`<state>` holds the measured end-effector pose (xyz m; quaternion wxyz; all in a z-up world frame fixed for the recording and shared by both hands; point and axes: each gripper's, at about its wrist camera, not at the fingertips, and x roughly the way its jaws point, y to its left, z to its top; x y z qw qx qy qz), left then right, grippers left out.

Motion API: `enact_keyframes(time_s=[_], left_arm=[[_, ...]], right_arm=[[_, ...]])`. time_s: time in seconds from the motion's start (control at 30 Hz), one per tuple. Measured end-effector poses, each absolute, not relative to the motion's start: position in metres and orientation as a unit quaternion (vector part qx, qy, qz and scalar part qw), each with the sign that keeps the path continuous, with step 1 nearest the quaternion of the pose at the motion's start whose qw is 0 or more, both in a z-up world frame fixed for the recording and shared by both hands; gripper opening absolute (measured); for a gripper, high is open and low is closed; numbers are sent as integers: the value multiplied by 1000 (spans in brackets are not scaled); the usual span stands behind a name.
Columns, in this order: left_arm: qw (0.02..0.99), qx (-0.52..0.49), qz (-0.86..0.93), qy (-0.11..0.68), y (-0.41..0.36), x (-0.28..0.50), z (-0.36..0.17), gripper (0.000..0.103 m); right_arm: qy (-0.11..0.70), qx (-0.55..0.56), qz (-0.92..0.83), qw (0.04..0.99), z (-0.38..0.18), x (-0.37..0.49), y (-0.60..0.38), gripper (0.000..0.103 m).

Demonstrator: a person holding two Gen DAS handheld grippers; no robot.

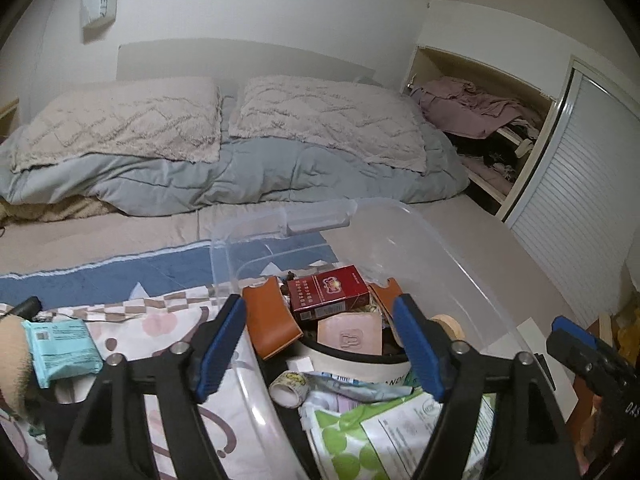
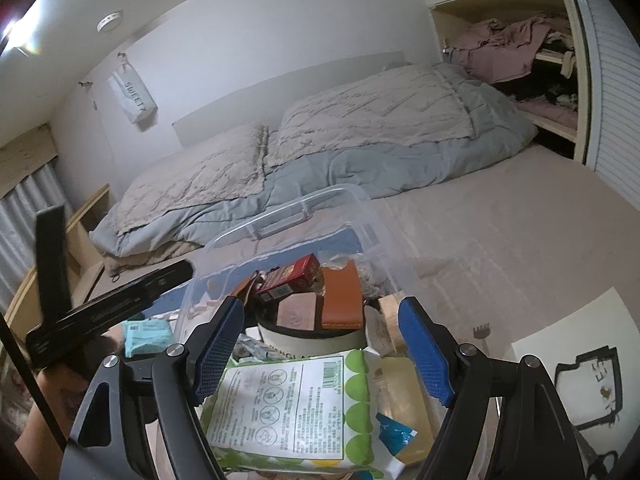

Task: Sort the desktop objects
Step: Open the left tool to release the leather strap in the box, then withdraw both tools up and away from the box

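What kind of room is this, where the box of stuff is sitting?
It looks like a bedroom. The clear plastic box sits on a bed with two fluffy pillows and a blue-grey duvet. Beside the bed, an open closet holds piles of clothes.

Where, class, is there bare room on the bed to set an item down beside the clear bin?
Free: the plain beige sheet between the clear bin, the grey duvet and the drawing paper. Another strip lies between bin and duvet in the left view. Crowded: the bin's inside, piled with the red box, brown wallet and green-dotted packet.
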<state>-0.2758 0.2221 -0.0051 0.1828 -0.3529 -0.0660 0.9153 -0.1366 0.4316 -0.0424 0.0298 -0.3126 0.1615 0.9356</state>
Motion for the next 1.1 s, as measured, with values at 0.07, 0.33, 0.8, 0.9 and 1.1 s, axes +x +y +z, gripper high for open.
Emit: enact_keyframes(time_s=[0.07,0.33,0.8,0.9,1.1], left_arm=[[186,-345,918,-63,218,-268,2,82],[186,-304,933,-47,204,-228,30,102],[173,-276,945,-23,168,-169,52,103],[176,-271,946,-22,161,-155,55,103],[172,-256,951,-26,147,-125,62,103]], right_arm=[[161,-306,938,36,-40,-134,431,93],[152,-284,945,59,-30,-124,424,103],[81,-251,963,59,0,-90,384,103],[76,-245,965,48,6,-76,375,103],[43,-238,969,44,6,-48,350,103]])
